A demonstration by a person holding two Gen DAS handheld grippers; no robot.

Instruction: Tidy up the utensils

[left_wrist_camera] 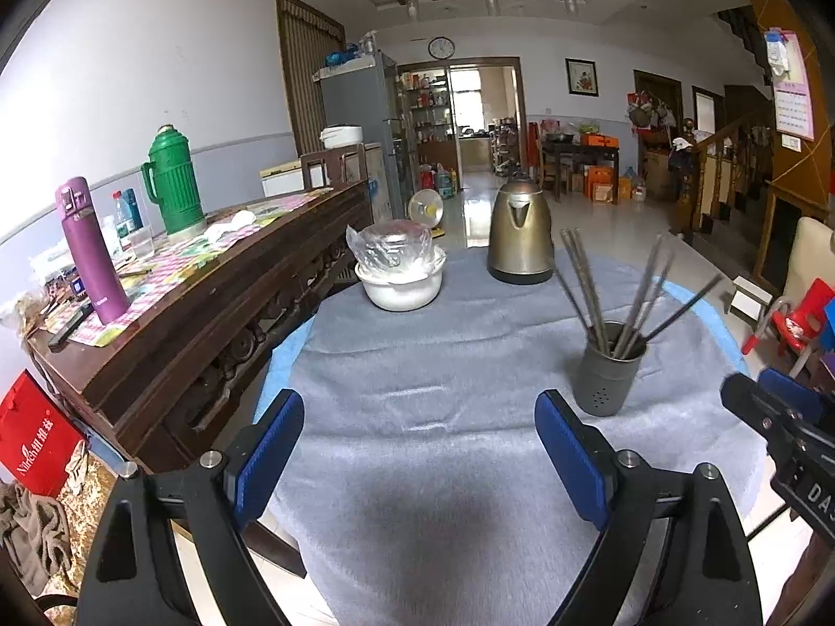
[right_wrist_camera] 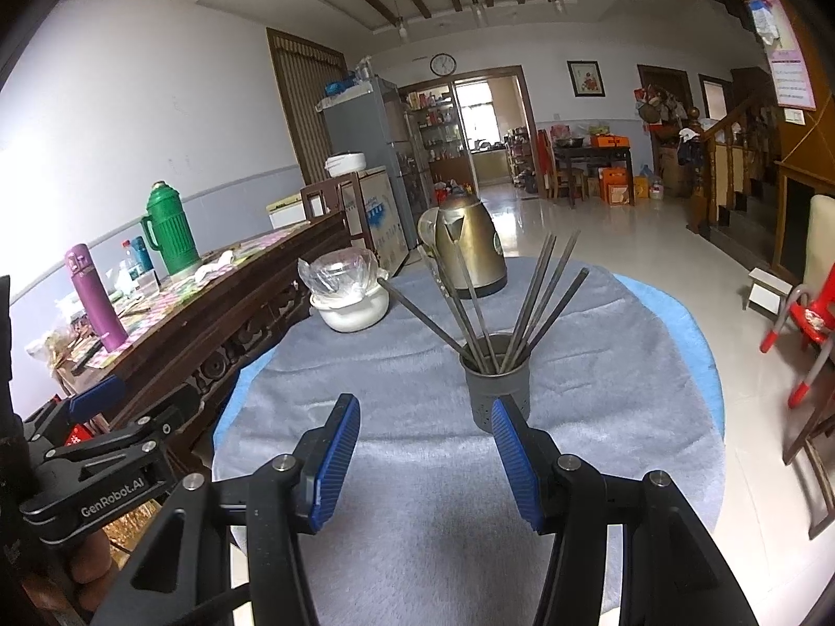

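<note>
White lettering reading "GenRobot.AI" runs along the black body of the left gripper [right_wrist_camera: 96,420] at the near left of the right wrist view. In the left wrist view, the right gripper [left_wrist_camera: 783,407] at the near right edge carries the letters "DA", cut off by the frame. The red bag [left_wrist_camera: 36,443] at the near left bears white print that looks like "Nutch", though it is not clearly legible.

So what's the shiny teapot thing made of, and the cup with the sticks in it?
The kettle looks like brushed metal with a bronze-gold tint: its side reflects light in soft streaks. The holder looks matte dark grey with small holes near its base; it could be coated metal or plastic. The chopsticks in it look like thin grey metal, though that is hard to confirm.
</note>
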